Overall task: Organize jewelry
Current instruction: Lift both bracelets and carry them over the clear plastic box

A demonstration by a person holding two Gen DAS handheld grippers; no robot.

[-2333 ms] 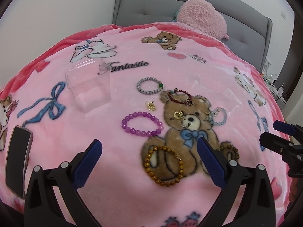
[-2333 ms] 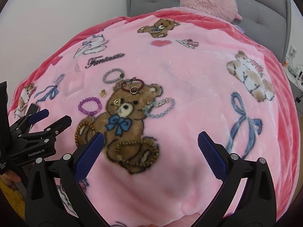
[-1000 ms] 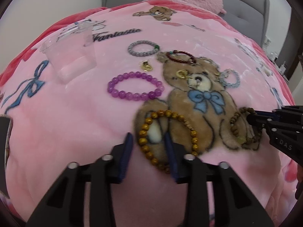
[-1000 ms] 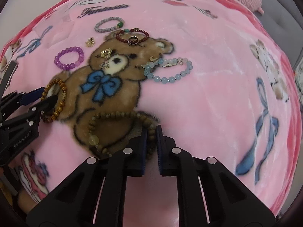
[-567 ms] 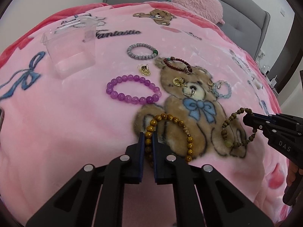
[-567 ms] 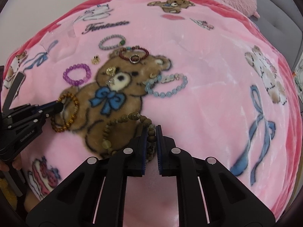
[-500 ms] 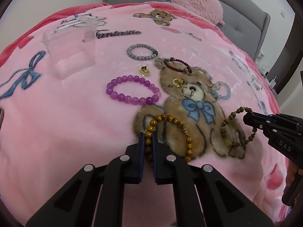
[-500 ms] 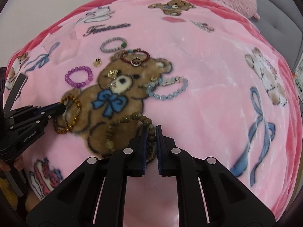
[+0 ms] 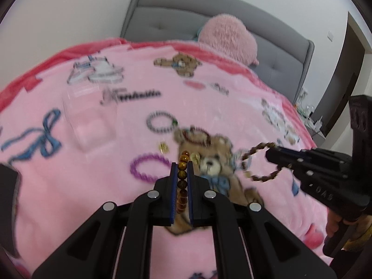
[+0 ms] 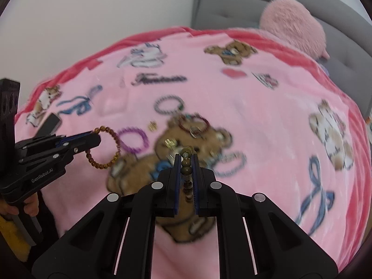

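Note:
My left gripper (image 9: pixel 181 165) is shut on an amber bead bracelet (image 9: pixel 182 171) and holds it above the pink blanket (image 9: pixel 69 186); it also shows in the right wrist view (image 10: pixel 109 148). My right gripper (image 10: pixel 186 157) is shut on a brown wooden bead bracelet (image 10: pixel 186 167), also lifted, which hangs in the left wrist view (image 9: pixel 260 162). A clear plastic box (image 9: pixel 89 118) sits at the far left of the blanket. A purple bracelet (image 9: pixel 148 167), a grey bracelet (image 9: pixel 161 122), a dark red bracelet (image 9: pixel 197 137), a light blue bracelet (image 10: pixel 230 162) and small gold pieces (image 9: pixel 164 146) lie on the blanket.
A fluffy pink pillow (image 9: pixel 229 38) leans on the grey headboard (image 9: pixel 162 23) at the back. A dark phone (image 10: pixel 50 122) lies at the blanket's left edge. A side table with small items (image 9: pixel 311 116) stands to the right of the bed.
Both grippers have lifted off the blanket, each with its bracelet now hanging in the air. The view is blurred by motion.

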